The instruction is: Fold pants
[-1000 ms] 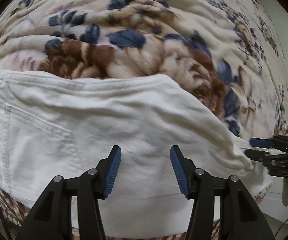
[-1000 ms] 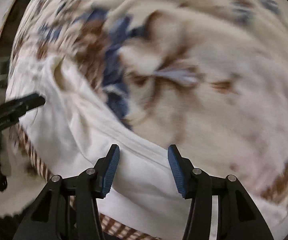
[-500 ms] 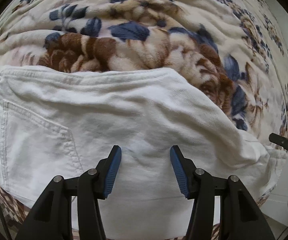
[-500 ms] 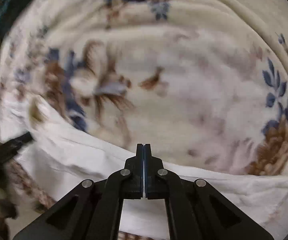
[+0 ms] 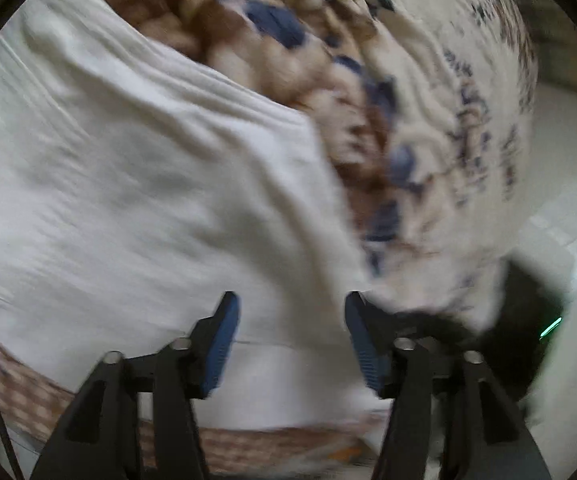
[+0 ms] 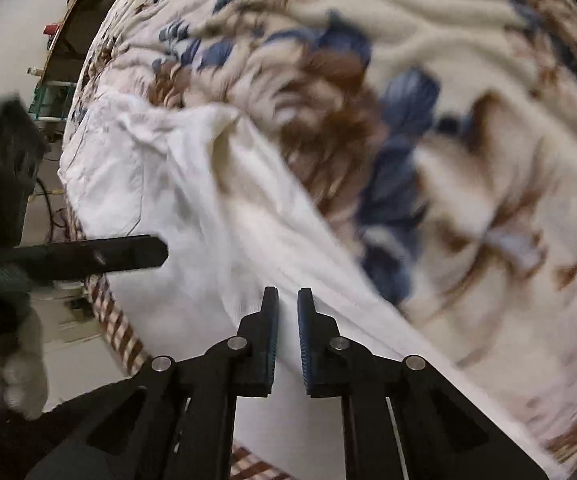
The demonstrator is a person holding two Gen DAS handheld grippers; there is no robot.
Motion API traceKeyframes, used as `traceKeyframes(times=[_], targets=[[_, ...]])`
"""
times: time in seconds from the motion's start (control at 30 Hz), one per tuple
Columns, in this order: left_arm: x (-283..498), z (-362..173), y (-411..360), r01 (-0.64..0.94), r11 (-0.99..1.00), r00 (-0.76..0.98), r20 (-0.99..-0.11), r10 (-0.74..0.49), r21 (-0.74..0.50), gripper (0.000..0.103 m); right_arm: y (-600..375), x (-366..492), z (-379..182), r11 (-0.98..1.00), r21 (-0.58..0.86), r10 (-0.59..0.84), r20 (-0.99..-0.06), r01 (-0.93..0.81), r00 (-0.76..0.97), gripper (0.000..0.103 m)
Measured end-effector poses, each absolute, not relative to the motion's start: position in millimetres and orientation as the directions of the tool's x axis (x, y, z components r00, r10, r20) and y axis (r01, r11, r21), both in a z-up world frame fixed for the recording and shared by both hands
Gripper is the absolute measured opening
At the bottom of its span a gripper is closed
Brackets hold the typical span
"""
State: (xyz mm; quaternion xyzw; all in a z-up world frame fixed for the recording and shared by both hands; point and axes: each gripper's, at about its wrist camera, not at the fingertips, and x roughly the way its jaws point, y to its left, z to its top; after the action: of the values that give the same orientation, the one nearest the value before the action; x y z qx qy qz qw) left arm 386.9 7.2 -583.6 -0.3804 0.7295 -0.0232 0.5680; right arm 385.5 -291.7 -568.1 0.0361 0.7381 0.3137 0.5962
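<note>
Since the earlier frames the left gripper had rolled and spread wider over the white pants below, while the right gripper (earlier pressed together) had cracked open, pinching nothing, likely to take the trouser leg beneath for folding.

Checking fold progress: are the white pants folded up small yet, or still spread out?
Still spread out: the white pants lie long across the floral blanket, with one back pocket showing.
</note>
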Motion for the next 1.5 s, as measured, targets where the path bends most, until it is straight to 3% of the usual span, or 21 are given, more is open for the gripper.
traceKeyframes(times=[0.1, 0.2, 0.33, 0.47, 0.53, 0.6, 0.8, 0.87, 0.9, 0.93, 1.13, 1.27, 1.33, 1.5], targets=[[400.8, -600.7, -13.5, -0.586, 0.676, -0.094, -0.792, -0.603, -0.446, 0.060, -289.3, 373.0, -576.2, 0.793, 0.549, 0.476, -0.829, -0.263, -0.294, 0.011], [412.4, -606.0, -19.0, -0.572, 0.736, -0.172, -0.825, -0.539, -0.362, 0.059, -297.8, 364.8, -576.3, 0.773, 0.606, 0.543, -0.784, -0.185, -0.301, 0.011], [404.7, -609.1, -16.2, -0.555, 0.771, -0.199, -0.850, -0.487, -0.312, 0.028, -316.3, 366.4, -567.9, 0.755, 0.637, 0.574, -0.757, -0.155, -0.311, 0.011], [392.8, -595.4, -8.6, -0.540, 0.779, -0.179, -0.862, -0.475, -0.317, 0.027, -318.5, 381.0, -559.7, 0.734, 0.644, 0.574, -0.758, -0.215, -0.311, 0.015], [394.0, -591.0, -13.3, -0.532, 0.785, -0.173, -0.866, -0.469, -0.319, 0.027, -305.0, 387.9, -559.4, 0.723, 0.621, 0.531, -0.780, -0.301, -0.332, 0.033], [390.7, -585.9, -11.2, -0.526, 0.787, -0.168, -0.868, -0.467, -0.322, 0.027, -289.3, 394.6, -563.6, 0.712, 0.593, 0.481, -0.802, -0.376, -0.354, 0.039], [386.8, -586.5, -1.0, -0.536, 0.782, -0.156, -0.873, -0.463, -0.319, 0.027, -237.5, 402.2, -593.7, 0.613, 0.587, 0.343, -0.801, -0.529, -0.491, 0.040], [383.6, -585.9, 3.7, -0.541, 0.779, -0.155, -0.873, -0.463, -0.317, 0.027, -230.8, 395.5, -595.5, 0.571, 0.581, 0.304, -0.806, -0.580, -0.508, 0.033], [381.4, -585.5, 7.0, -0.545, 0.775, -0.153, -0.872, -0.466, -0.319, 0.027, -227.6, 392.1, -594.4, 0.554, 0.581, 0.297, -0.807, -0.596, -0.511, 0.020], [380.0, -585.5, 9.5, -0.546, 0.773, -0.150, -0.871, -0.469, -0.322, 0.027, -224.6, 388.4, -594.7, 0.551, 0.571, 0.277, -0.813, -0.609, -0.512, 0.016], [372.1, -569.7, 28.2, -0.579, 0.720, -0.082, -0.851, -0.518, -0.383, 0.030, -245.7, 392.2, -568.6, 0.714, 0.453, 0.324, -0.890, -0.535, -0.321, 0.011], [375.5, -552.1, 36.3, -0.572, 0.712, -0.016, -0.862, -0.506, -0.408, 0.032, -284.2, 412.0, -552.6, 0.810, 0.475, 0.429, -0.880, -0.344, -0.204, 0.009], [376.5, -550.0, 42.2, -0.568, 0.719, -0.007, -0.871, -0.491, -0.401, 0.032, -306.2, 422.4, -568.1, 0.861, 0.466, 0.437, -0.883, -0.202, -0.174, 0.000], [378.6, -559.2, 58.1, -0.563, 0.745, -0.030, -0.892, -0.451, -0.358, 0.032, -358.9, 440.3, -610.6, 0.850, 0.516, 0.527, -0.831, 0.105, -0.180, 0.001]])
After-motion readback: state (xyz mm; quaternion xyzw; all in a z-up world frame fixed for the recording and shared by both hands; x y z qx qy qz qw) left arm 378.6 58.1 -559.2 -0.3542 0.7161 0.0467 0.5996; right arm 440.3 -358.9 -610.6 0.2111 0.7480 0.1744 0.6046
